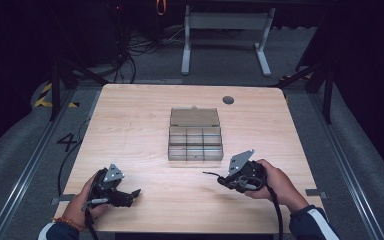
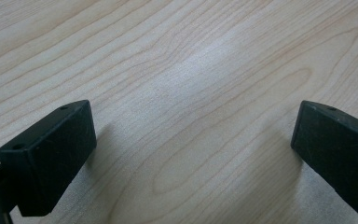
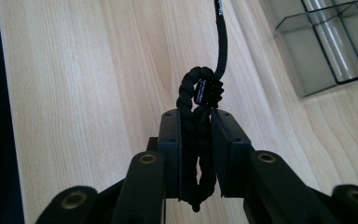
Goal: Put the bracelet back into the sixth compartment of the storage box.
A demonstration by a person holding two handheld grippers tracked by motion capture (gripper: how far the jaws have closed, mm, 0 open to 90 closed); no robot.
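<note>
My right gripper [image 3: 196, 122] is shut on a black braided cord [image 3: 196, 93]. The cord is knotted just above the jaws and a thin tail [image 3: 222, 32] runs on past them. From above, that gripper [image 1: 224, 180] is at the table's front right, pointing left, and the cord's tail [image 1: 210, 174] sticks out of it. Just beyond it, at the table's middle, stands a clear compartment box [image 1: 195, 145] with its lid [image 1: 194, 117] folded back. My left gripper [image 1: 134, 194] rests low at the front left and is open. Its jaws [image 2: 193, 140] are wide apart over bare wood.
The wooden table [image 1: 130, 130] has a round grey cable port [image 1: 228, 100] near its far right edge. A corner of the clear box [image 3: 326, 42] lies to the upper right of the right gripper's jaws. Beyond the table, the floor holds a desk frame [image 1: 225, 35] and cables.
</note>
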